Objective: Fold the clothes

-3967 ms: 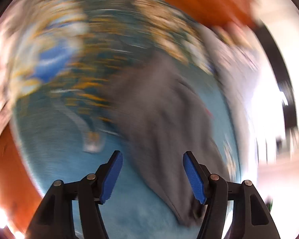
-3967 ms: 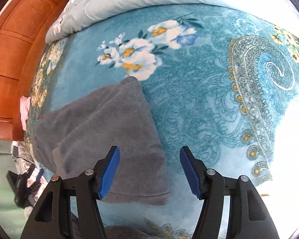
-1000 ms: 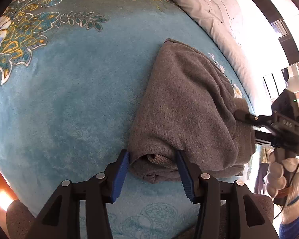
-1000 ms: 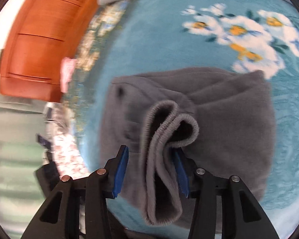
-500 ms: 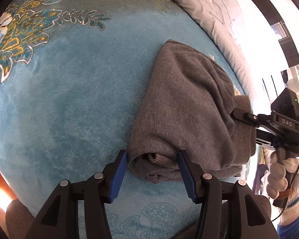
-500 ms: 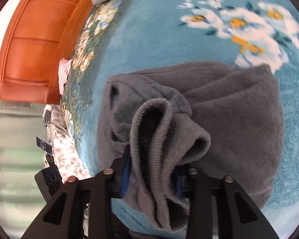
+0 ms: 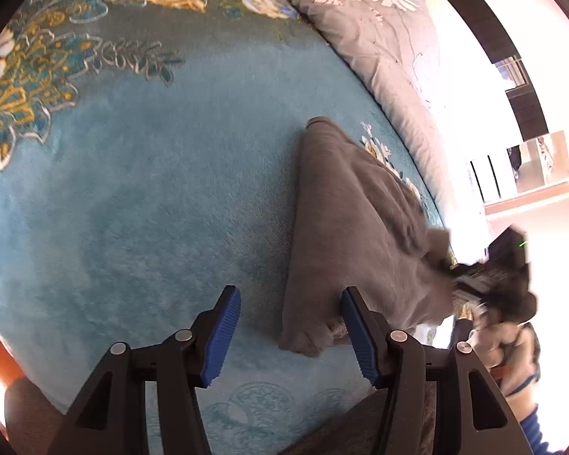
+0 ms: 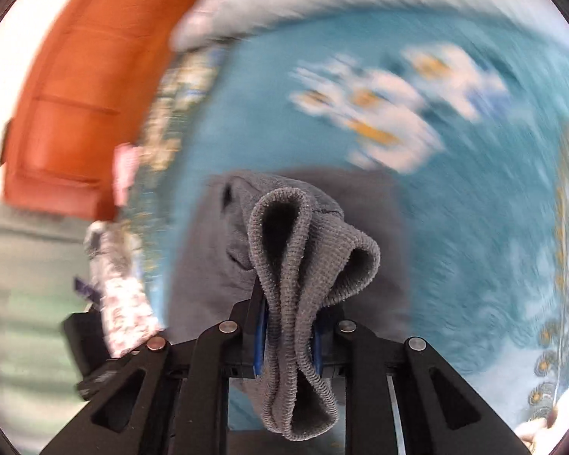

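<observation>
A grey knitted garment (image 7: 345, 227) lies folded on the teal flowered blanket (image 7: 151, 189). My left gripper (image 7: 290, 335) stands open just in front of the garment's near corner, which lies between its blue pads, nearer the right one. In the right wrist view my right gripper (image 8: 288, 331) is shut on the garment's ribbed hem (image 8: 288, 265), which bunches up in loops above the jaws and hangs down below them. The right gripper (image 7: 485, 280) also shows blurred at the garment's far right end, held by a gloved hand (image 7: 508, 337).
A pale flowered quilt (image 7: 383, 38) lies along the far side of the bed. An orange wooden headboard (image 8: 76, 87) rises at the left of the right wrist view. Another grey cloth (image 7: 360, 432) lies at the bottom edge by the left gripper.
My right gripper has closed fully on the ribbed hem and is lifting it, with the view now blurred. My left gripper has opened wider and shifted left, off the garment's corner.
</observation>
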Tool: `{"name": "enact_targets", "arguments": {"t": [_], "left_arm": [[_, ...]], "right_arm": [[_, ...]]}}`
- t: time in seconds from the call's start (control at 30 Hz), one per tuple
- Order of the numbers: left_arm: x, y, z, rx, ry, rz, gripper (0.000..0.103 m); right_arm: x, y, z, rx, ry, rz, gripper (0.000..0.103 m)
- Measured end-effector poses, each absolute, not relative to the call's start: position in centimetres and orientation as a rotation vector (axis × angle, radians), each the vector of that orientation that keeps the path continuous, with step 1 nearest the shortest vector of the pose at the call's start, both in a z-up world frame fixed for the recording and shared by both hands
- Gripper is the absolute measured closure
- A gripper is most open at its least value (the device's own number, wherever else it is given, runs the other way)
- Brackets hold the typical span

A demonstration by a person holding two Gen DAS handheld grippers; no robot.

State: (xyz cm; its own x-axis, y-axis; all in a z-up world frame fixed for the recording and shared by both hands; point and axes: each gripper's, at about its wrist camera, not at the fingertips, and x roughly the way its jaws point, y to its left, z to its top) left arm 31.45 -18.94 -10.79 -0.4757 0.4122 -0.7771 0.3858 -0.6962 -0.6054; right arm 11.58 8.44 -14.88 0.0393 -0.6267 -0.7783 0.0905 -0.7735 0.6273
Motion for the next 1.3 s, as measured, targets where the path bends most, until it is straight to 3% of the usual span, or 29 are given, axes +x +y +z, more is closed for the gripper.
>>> {"name": "enact_targets", "arguments": {"t": [0.1,0.33,0.57,0.73,0.9,1.1,1.3], "left_arm": [[29.3,-19.6,-10.9,-1.596,-1.218,2.400,0.043],[30.0,-19.7,-12.6,-1.705,-1.150,2.419,0.043],[31.2,-20.3,-14.7,-1.801,-1.140,2.441,0.039],[31.4,-20.4,-13.6,-1.752,-1.132,2.438,0.038],[31.2,-20.7,-10.6,-1.648,-1.058,2.495,0.040],[30.3,-19.7,-7.0,-1.530,-0.914,2.530,0.040],[28.5,-16.3,-6.1,-1.536,-0.695,2.505,0.040]], "right_arm": [[12.0,9.2,-16.5,1.807,-0.654,-1.753,0.083],[11.3,7.7,-13.2,1.698,-0.505,-1.795,0.083],[12.3,8.2,-15.9,1.770,-0.416,-1.798,0.076],[12.3,9.0,-15.9,1.783,-0.504,-1.795,0.072],[12.6,10.1,-12.2,1.736,-0.298,-1.898,0.069],[11.9,10.2,-9.7,1.671,-0.318,-1.972,0.068],[12.6,5.0,-9.4,1.592,-0.165,-1.853,0.066]]}}
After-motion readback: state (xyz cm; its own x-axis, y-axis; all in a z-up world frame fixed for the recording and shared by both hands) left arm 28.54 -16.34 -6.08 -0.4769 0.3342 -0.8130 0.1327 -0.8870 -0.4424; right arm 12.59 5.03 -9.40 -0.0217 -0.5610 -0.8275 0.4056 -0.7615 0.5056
